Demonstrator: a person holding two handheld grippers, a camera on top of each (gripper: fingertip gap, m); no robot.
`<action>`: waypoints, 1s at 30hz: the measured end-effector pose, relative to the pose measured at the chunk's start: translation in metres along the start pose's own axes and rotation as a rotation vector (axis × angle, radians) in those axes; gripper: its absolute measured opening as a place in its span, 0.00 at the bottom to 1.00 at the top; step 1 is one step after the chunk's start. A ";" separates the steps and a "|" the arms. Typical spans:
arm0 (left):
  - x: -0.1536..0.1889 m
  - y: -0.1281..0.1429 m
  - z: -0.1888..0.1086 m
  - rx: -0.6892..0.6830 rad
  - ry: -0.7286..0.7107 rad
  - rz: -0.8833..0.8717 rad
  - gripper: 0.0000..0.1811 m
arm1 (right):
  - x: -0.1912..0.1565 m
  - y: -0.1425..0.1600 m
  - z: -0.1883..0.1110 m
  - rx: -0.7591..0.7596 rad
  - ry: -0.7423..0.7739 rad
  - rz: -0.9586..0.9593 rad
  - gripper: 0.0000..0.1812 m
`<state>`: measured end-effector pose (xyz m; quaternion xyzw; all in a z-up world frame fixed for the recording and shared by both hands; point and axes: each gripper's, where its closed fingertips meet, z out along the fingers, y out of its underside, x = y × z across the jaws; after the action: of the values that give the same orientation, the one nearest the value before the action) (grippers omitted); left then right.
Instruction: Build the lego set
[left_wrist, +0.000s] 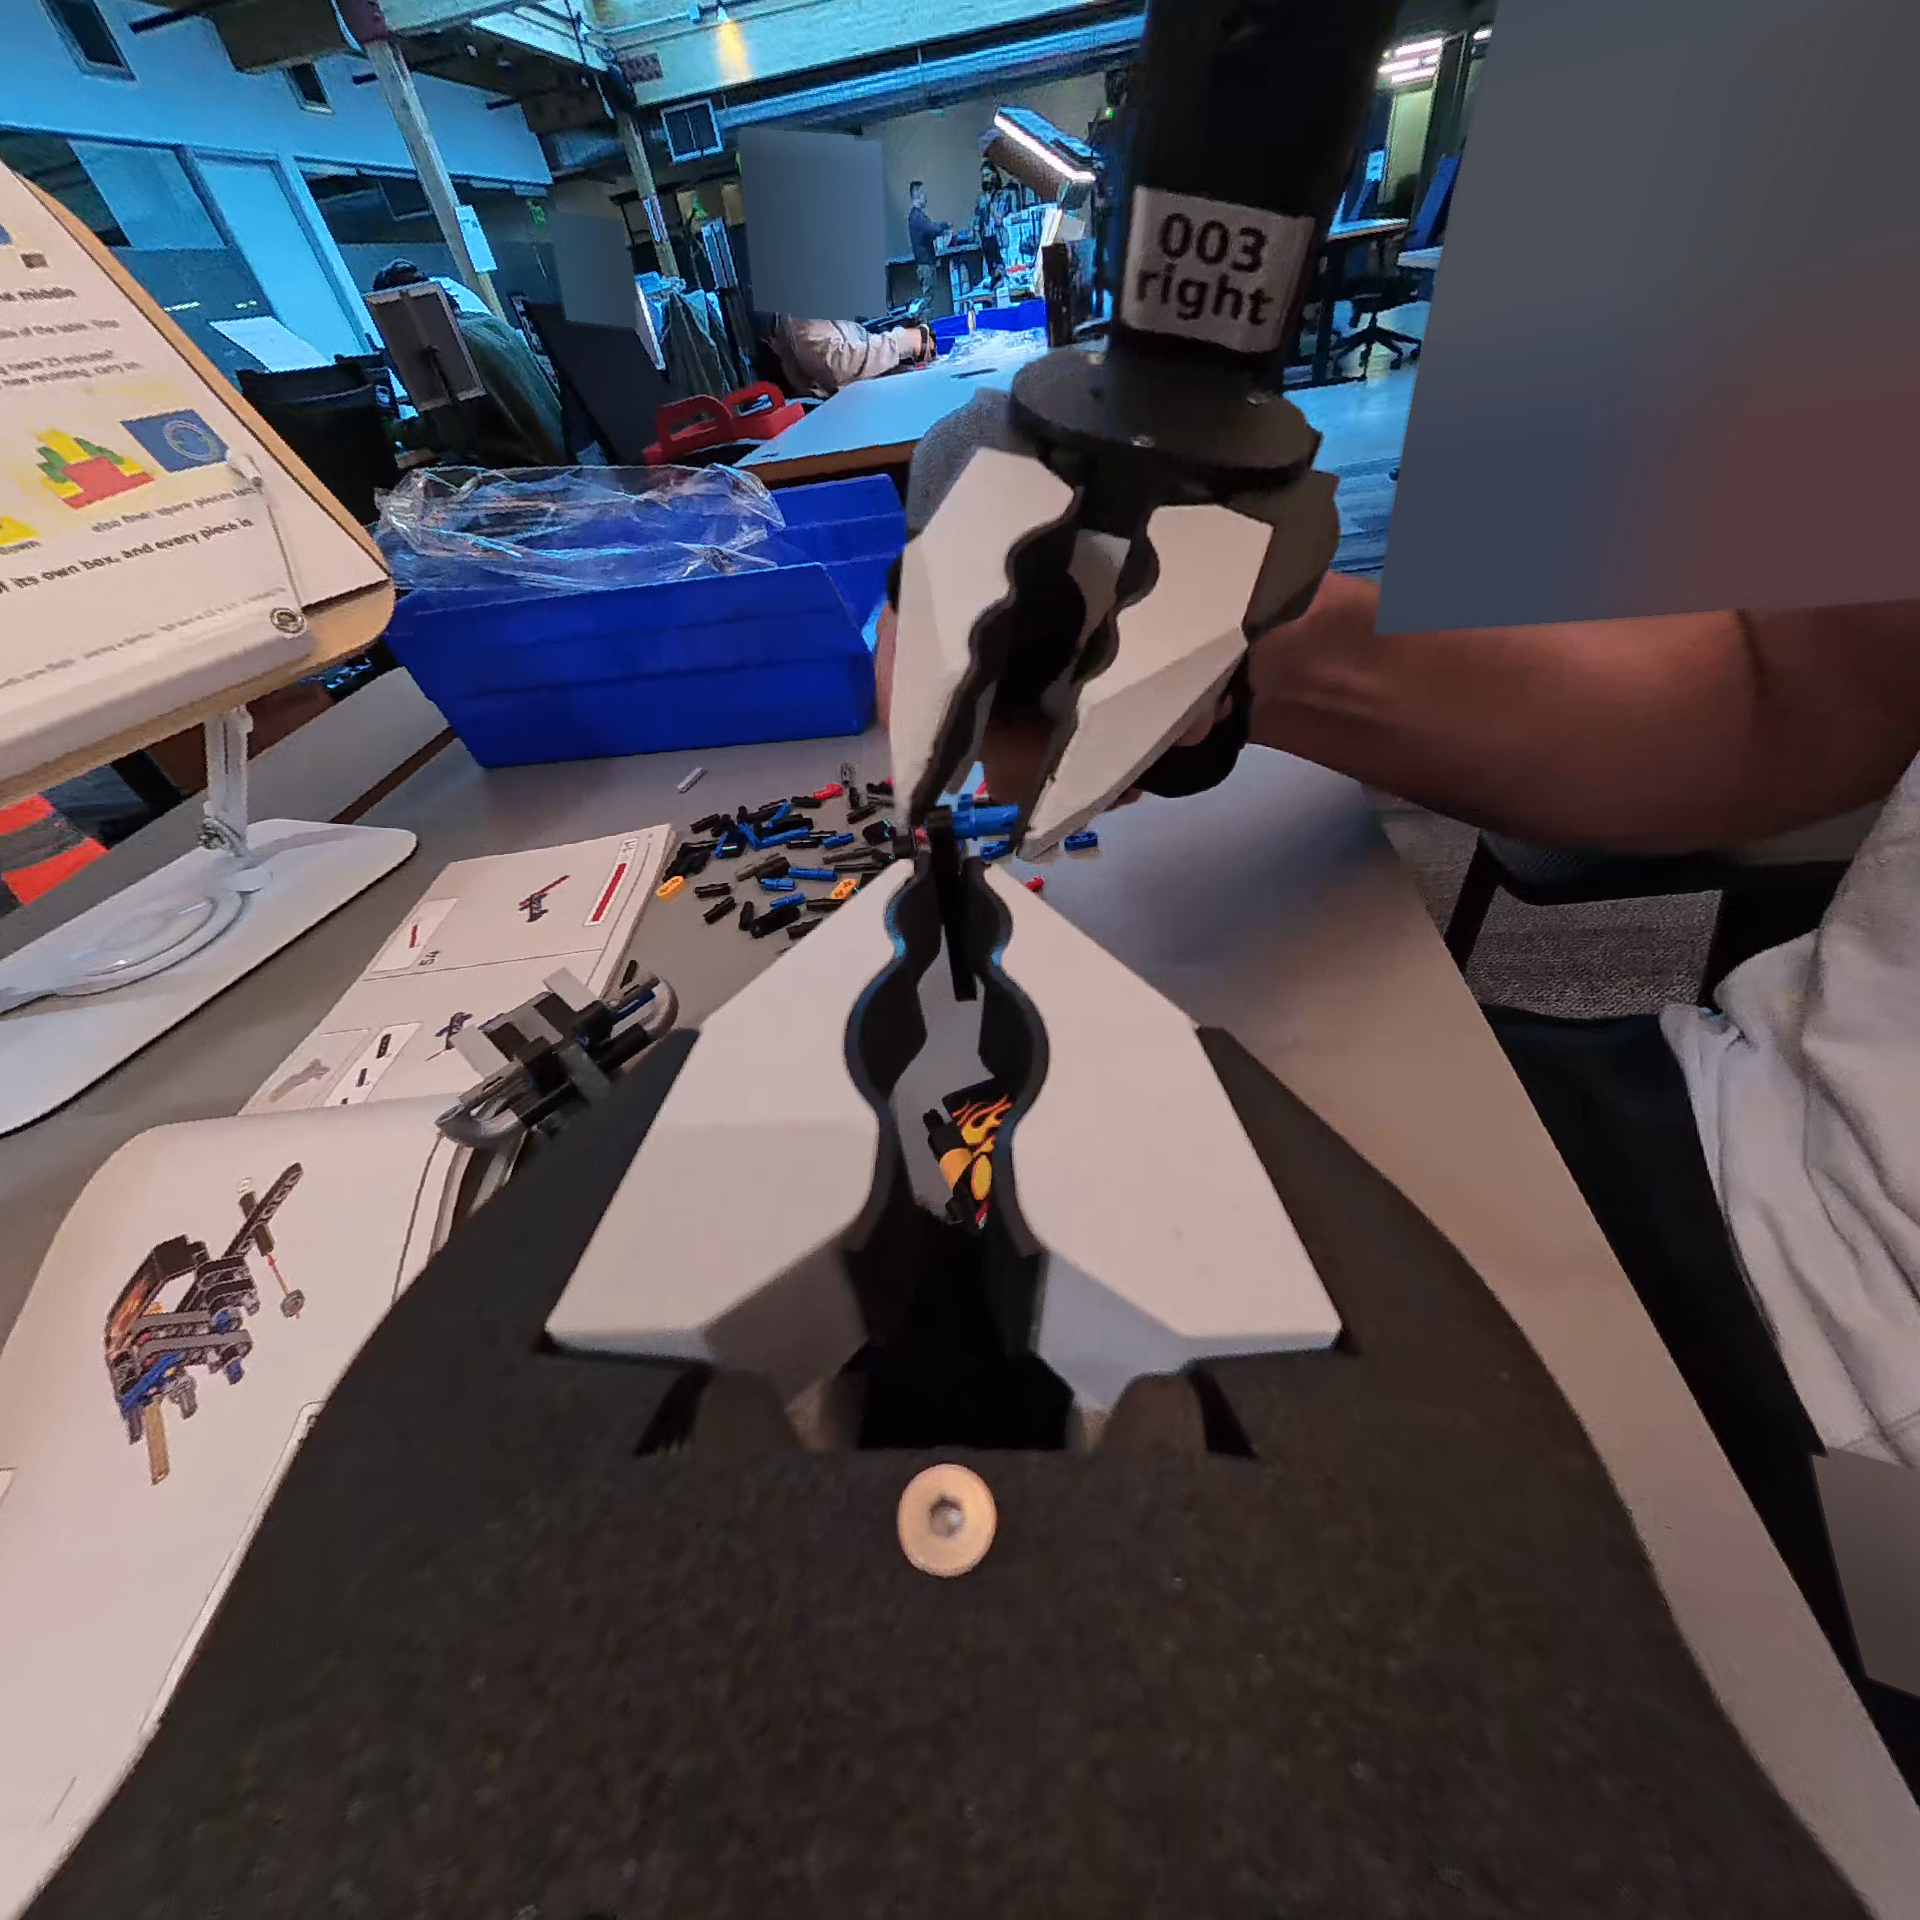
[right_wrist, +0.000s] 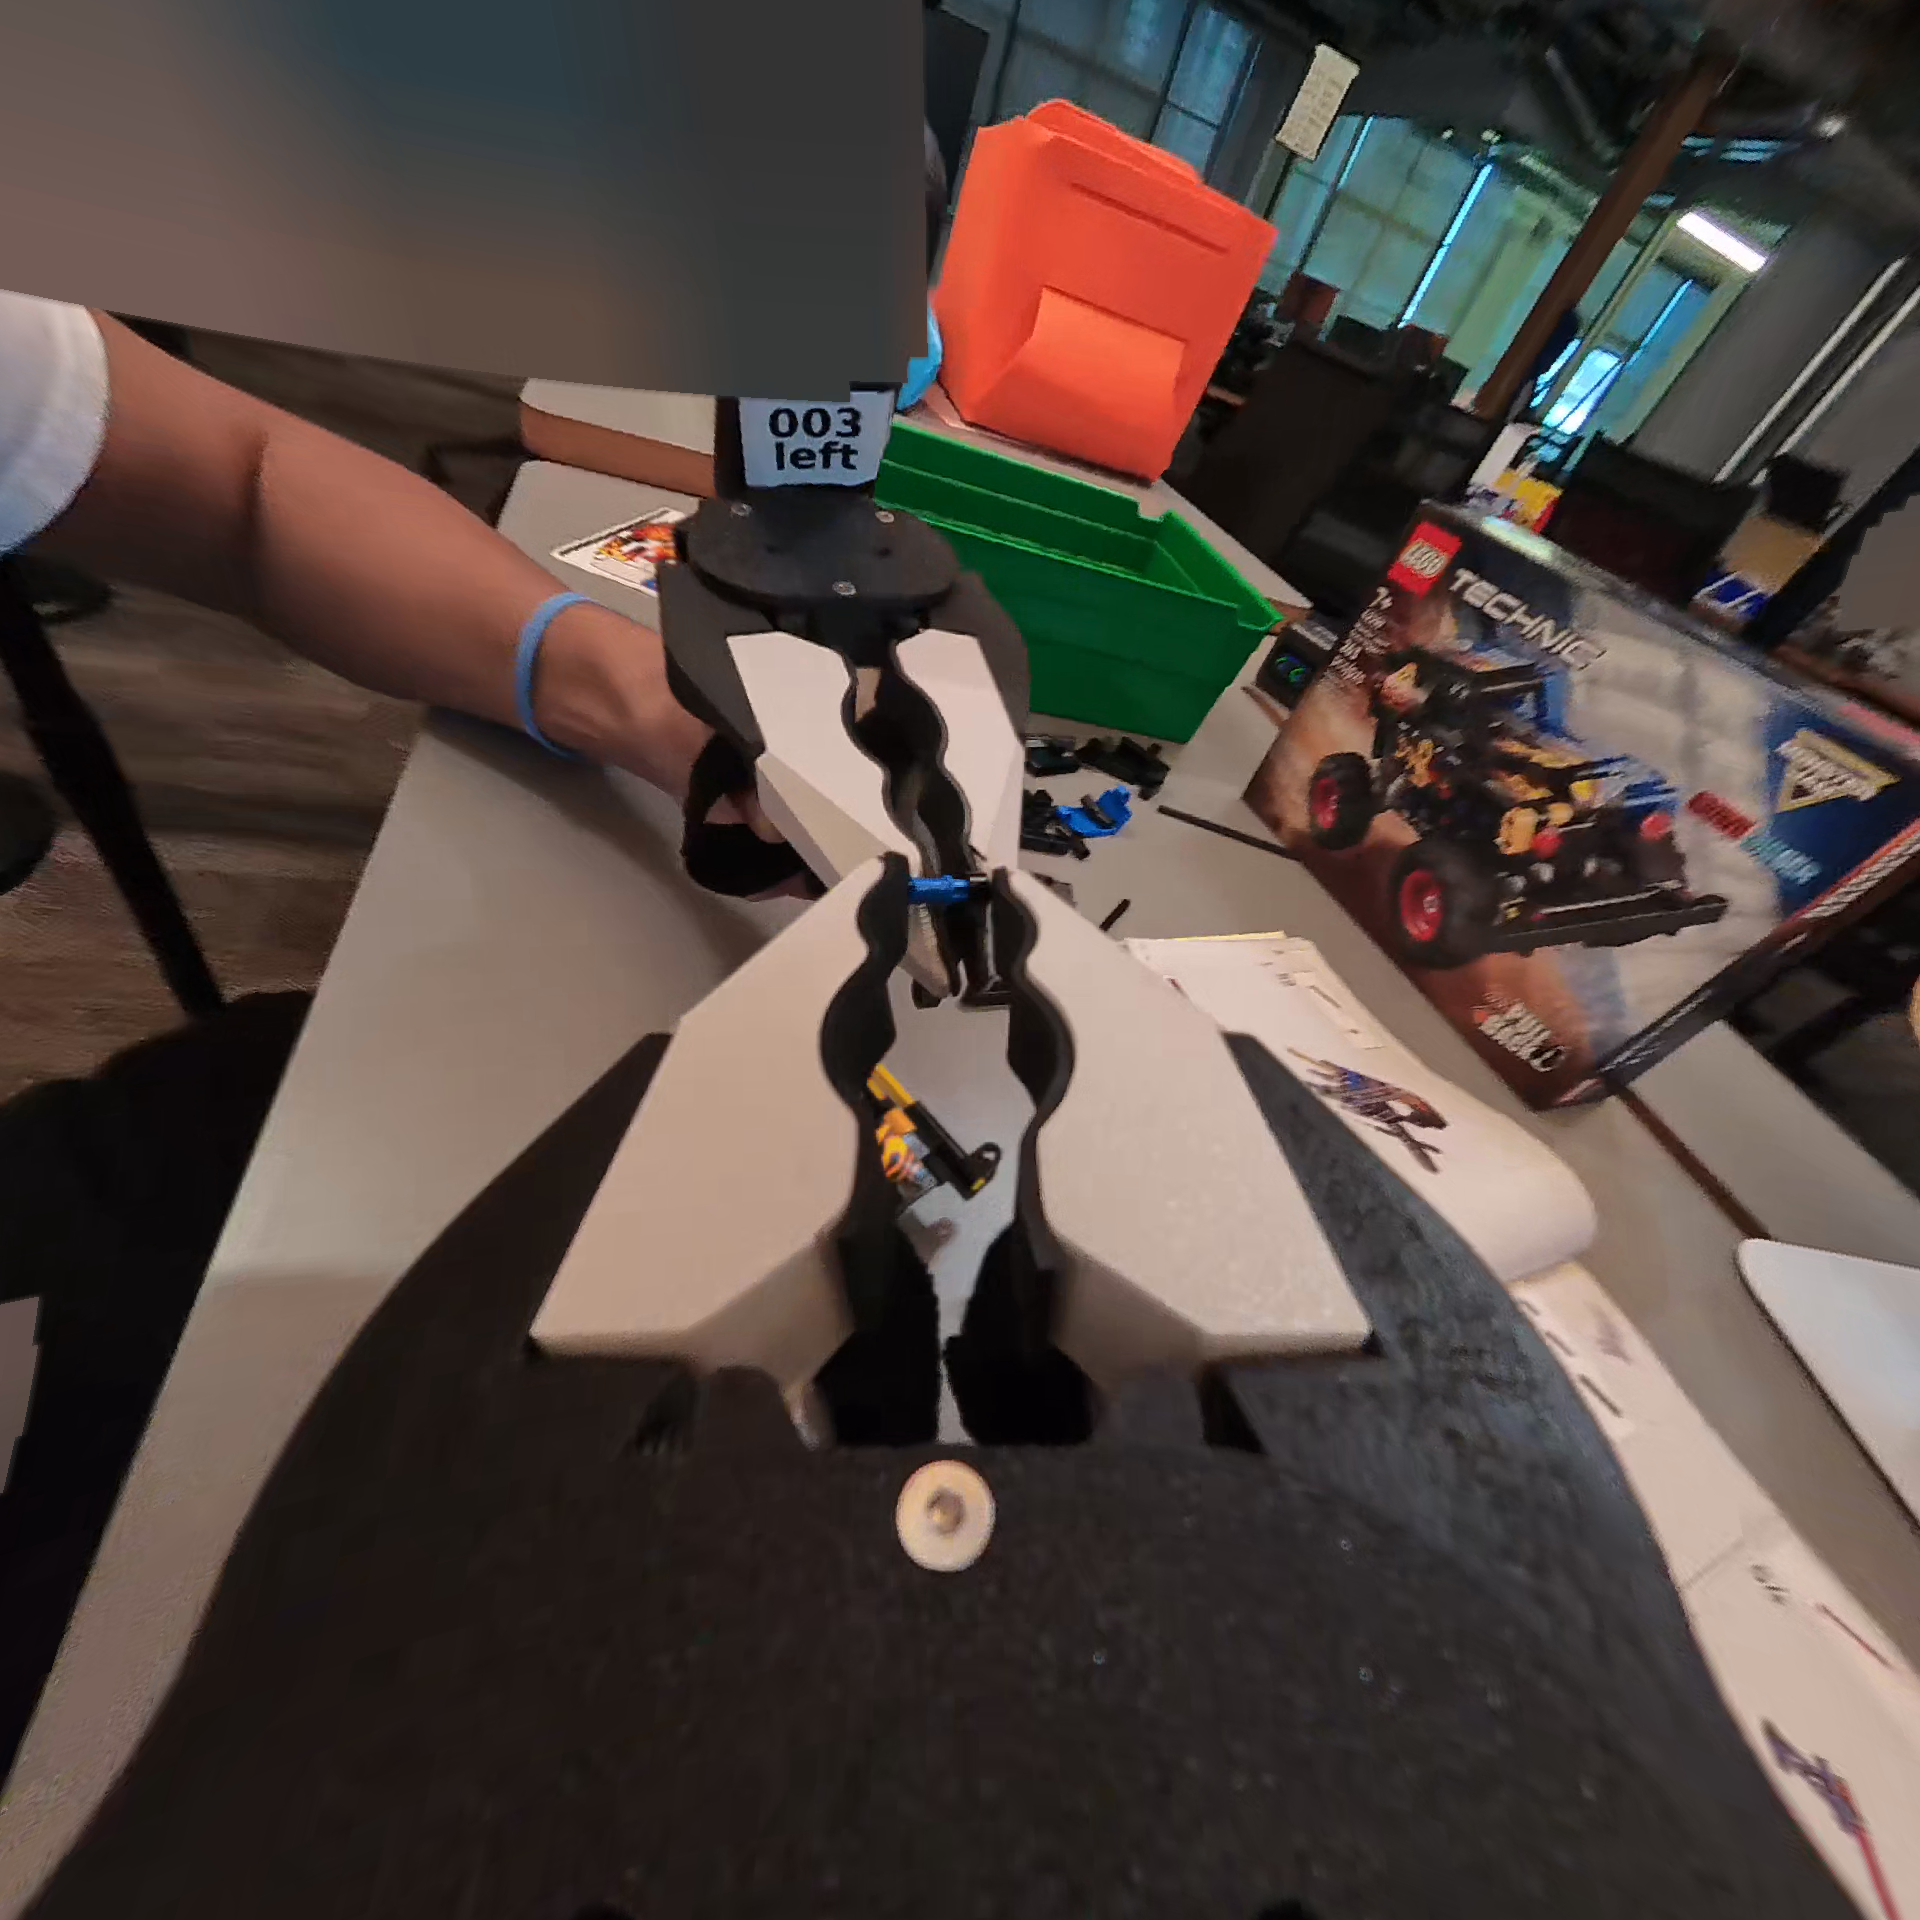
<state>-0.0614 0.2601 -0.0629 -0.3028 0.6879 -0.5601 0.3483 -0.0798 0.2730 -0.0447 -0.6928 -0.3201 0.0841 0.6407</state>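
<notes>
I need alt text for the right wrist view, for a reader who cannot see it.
The right gripper holds a small blue pin against a black piece pinched in the left gripper, above a grey table. Behind stand a green bin and the set's box.

Your grippers carry white faceted fingers with wavy black pads on black bodies. You wear a white sleeve and a blue wristband.

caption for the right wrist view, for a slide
Right gripper holds a blue pin against a black beam held by the left gripper.
</notes>
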 end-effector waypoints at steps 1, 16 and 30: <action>0.000 0.000 0.000 -0.001 -0.002 0.000 0.01 | 0.001 -0.001 0.000 0.000 0.009 -0.011 0.08; -0.006 0.004 0.001 -0.034 -0.071 0.043 0.01 | 0.004 0.004 0.003 -0.011 0.020 -0.041 0.08; -0.004 0.000 -0.001 -0.070 -0.179 0.252 0.02 | 0.001 0.000 0.000 0.039 -0.005 -0.062 0.07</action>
<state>-0.0597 0.2637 -0.0617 -0.2748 0.7057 -0.4586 0.4649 -0.0794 0.2737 -0.0441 -0.6699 -0.3413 0.0724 0.6554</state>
